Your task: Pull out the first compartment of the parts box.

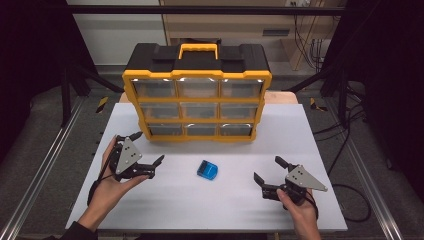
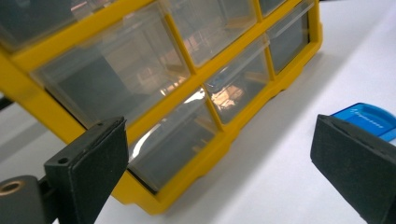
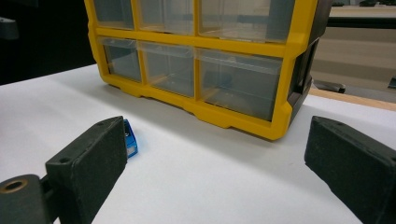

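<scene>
A yellow and black drawer organizer with clear drawers stands at the back middle of the white table. All its drawers look closed. In front of it lies a small blue plastic box. My left gripper is open to the left of the box, near the organizer's lower left corner, with nothing in it. Open and empty as well, my right gripper hovers to the right of the box. The left gripper view has the organizer close ahead and the blue box behind the right jaw. In the right gripper view the box peeks from behind the left jaw, before the organizer.
Bare white tabletop lies between both grippers and the organizer. A wooden edge shows behind the organizer. Metal rails run along both sides of the table, and cables trail on the floor at right.
</scene>
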The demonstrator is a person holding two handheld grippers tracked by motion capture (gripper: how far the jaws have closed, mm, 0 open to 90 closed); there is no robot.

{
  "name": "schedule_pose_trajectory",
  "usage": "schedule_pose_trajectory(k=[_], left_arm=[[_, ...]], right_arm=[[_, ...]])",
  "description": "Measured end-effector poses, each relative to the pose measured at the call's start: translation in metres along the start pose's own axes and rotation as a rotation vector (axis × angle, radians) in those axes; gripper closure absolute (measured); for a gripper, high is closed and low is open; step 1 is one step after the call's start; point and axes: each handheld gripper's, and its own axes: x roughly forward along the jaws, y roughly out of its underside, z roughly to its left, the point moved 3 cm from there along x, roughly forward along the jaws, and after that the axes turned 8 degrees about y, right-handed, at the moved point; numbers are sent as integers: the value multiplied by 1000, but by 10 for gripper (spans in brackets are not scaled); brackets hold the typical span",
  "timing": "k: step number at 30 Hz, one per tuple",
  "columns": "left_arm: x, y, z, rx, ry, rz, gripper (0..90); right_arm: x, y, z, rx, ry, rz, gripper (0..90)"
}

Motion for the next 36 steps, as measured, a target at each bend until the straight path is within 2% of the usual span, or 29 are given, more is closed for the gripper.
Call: schedule_pose_trajectory(k=[2, 5, 8, 9, 11, 13, 15, 18, 20, 27, 29, 34, 36], left_arm=[[2, -8, 2, 46, -22, 35, 44], [5, -19, 7, 104, -77, 129, 76], [5, -28, 12, 131, -115, 156, 75], [5, -28, 12, 131, -115, 156, 75], [4, -36, 16, 190, -142, 184, 83], [3, -41, 20, 225, -187, 200, 108], [1, -45, 25, 248, -235, 207, 133], [-2, -50, 33, 269, -275, 219, 138], [-3, -54, 38, 302, -294, 214, 148], [-6, -68, 51, 389, -365, 235, 166], [-7, -73, 54, 430, -388, 239, 167], [-9, -78, 58, 465, -435, 244, 181], [-8, -79, 60, 456, -444, 232, 188]], right_arm=[[1, 0, 0, 1, -1, 0, 59], [0, 0, -1, 10, -2, 1, 56], [1, 1, -1, 13, -1, 0, 56], [1, 0, -1, 12, -1, 0, 56], [0, 0, -1, 14, 0, 0, 56], [0, 0, 0, 16, -1, 2, 55], [0, 1, -1, 11, -1, 8, 52], [2, 2, 1, 12, -4, 16, 52], [2, 2, 1, -2, -6, 16, 52], [2, 1, 1, 5, -4, 16, 51], [2, 1, 1, -3, -3, 14, 51], [1, 1, 0, 7, -4, 11, 51], [1, 1, 0, 3, -5, 11, 51]])
